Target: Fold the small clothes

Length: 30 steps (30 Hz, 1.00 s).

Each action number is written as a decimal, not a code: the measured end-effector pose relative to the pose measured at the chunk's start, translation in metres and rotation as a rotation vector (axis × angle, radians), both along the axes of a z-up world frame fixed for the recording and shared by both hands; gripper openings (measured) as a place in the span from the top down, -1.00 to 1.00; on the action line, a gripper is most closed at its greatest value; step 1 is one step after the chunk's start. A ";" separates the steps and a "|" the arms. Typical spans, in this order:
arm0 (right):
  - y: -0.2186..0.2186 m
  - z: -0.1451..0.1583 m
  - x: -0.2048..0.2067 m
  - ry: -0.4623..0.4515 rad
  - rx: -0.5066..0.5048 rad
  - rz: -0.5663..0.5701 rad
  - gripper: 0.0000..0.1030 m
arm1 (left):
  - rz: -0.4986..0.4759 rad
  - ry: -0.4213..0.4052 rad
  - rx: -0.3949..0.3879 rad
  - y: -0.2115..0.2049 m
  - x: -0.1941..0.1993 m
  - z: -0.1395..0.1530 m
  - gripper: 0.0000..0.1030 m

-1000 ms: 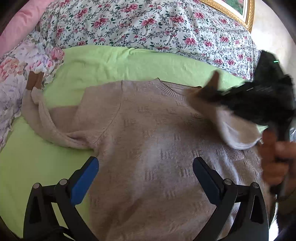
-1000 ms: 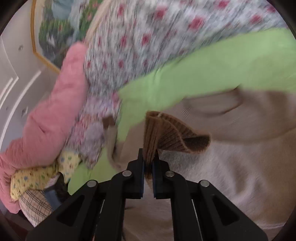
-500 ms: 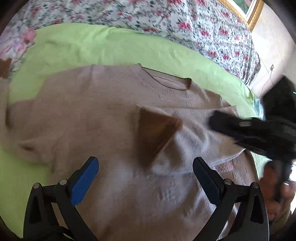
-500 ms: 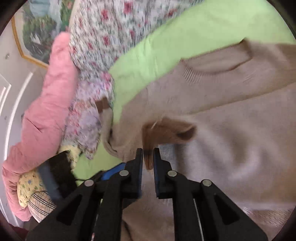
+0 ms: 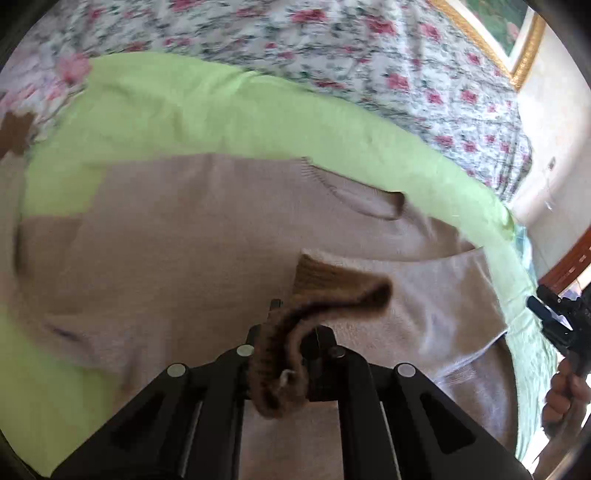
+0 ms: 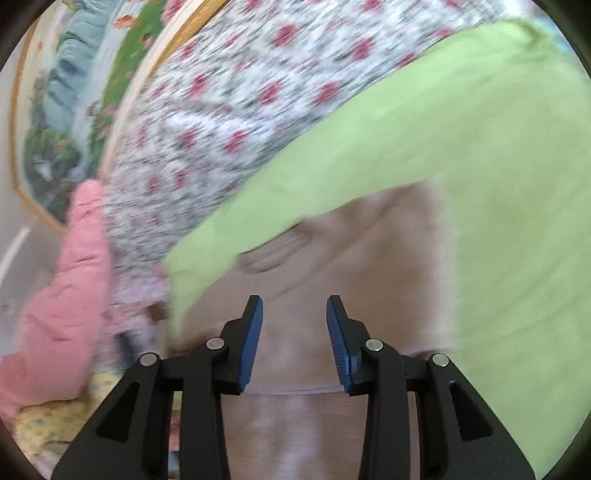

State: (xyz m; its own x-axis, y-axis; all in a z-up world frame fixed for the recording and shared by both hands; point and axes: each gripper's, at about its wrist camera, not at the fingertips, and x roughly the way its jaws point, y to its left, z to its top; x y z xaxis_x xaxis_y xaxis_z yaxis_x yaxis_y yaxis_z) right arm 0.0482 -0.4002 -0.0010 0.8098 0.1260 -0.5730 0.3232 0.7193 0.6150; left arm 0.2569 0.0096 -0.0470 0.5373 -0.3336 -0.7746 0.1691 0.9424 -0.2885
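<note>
Left gripper (image 5: 282, 343) clenched on the brown cuff (image 5: 332, 291); right gripper (image 6: 294, 332) released.

The cuff's sleeve lay folded across the beige sweater (image 5: 177, 236), spread flat on the green sheet (image 5: 192, 110). The right gripper's blue pads (image 6: 252, 339) stood apart over the sweater's body, with floral bedding (image 6: 221, 110) beyond.

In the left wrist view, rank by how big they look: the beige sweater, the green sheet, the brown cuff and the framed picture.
1. beige sweater
2. green sheet
3. brown cuff, though it sits close to the camera in the left gripper, so it looks enlarged
4. framed picture, only a corner shows
</note>
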 end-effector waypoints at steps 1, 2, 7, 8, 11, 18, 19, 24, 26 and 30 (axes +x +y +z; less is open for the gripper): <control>-0.010 -0.004 -0.002 0.035 -0.026 -0.037 0.26 | 0.004 0.020 0.011 0.003 0.001 -0.006 0.87; -0.016 -0.007 0.000 0.059 -0.037 -0.056 0.26 | 0.011 0.044 0.009 0.007 0.002 -0.013 0.87; -0.036 -0.031 0.027 0.178 -0.031 -0.053 0.22 | 0.034 0.035 -0.029 0.016 -0.005 -0.011 0.86; -0.036 -0.036 0.037 0.215 -0.054 -0.046 0.14 | 0.029 0.030 -0.032 0.016 -0.006 -0.010 0.86; -0.035 -0.052 0.058 0.271 -0.080 -0.012 0.08 | 0.003 0.041 -0.004 0.014 -0.007 -0.014 0.86; -0.033 -0.045 0.061 0.241 -0.138 -0.005 0.82 | -0.033 -0.026 0.016 0.004 -0.008 0.004 0.87; -0.035 -0.044 0.059 0.244 -0.151 -0.018 0.82 | -0.028 -0.019 0.027 0.004 -0.004 0.002 0.86; -0.031 -0.058 0.062 0.308 -0.165 -0.010 0.65 | 0.027 0.075 -0.030 0.030 -0.002 -0.020 0.58; -0.028 -0.048 0.053 0.309 -0.189 -0.040 0.48 | 0.059 0.071 -0.046 0.044 -0.007 -0.015 0.30; -0.013 -0.019 0.036 0.207 -0.161 -0.030 0.44 | 0.095 0.050 -0.073 0.070 -0.023 -0.004 0.23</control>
